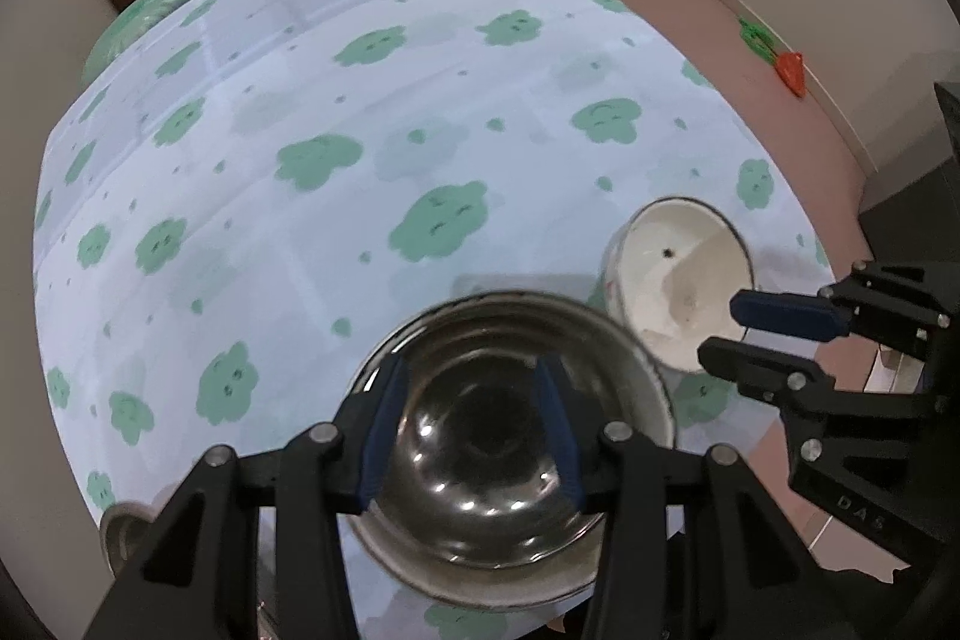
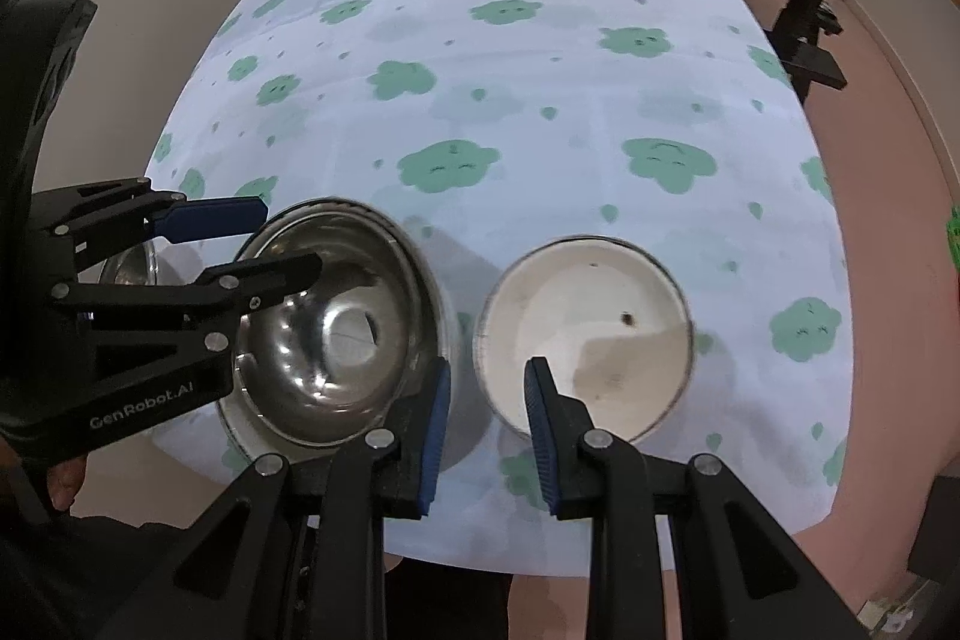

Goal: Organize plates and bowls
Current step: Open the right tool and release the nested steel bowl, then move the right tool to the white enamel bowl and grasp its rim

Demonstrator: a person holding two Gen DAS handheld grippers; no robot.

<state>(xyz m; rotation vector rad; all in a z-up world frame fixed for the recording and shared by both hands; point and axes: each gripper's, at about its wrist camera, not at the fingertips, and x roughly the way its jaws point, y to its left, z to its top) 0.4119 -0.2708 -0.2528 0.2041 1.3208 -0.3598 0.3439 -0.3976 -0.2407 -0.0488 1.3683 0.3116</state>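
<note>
**Two bowls near the table's front edge**

The clouded tablecloth [image 2: 540, 112] fills both views. At lower centre of the left wrist view, the left gripper [image 1: 474, 430] pinches the steel bowl [image 1: 480, 460] across its near rim. The right gripper [image 2: 487, 418] grips the white bowl [image 2: 585, 328], lower right. Judged step: carrying both; next, nest them squarely.

"GenRobot.AI" on the left gripper [image 2: 288, 244]; "DAS" on the right gripper [image 1: 720, 331].
</note>
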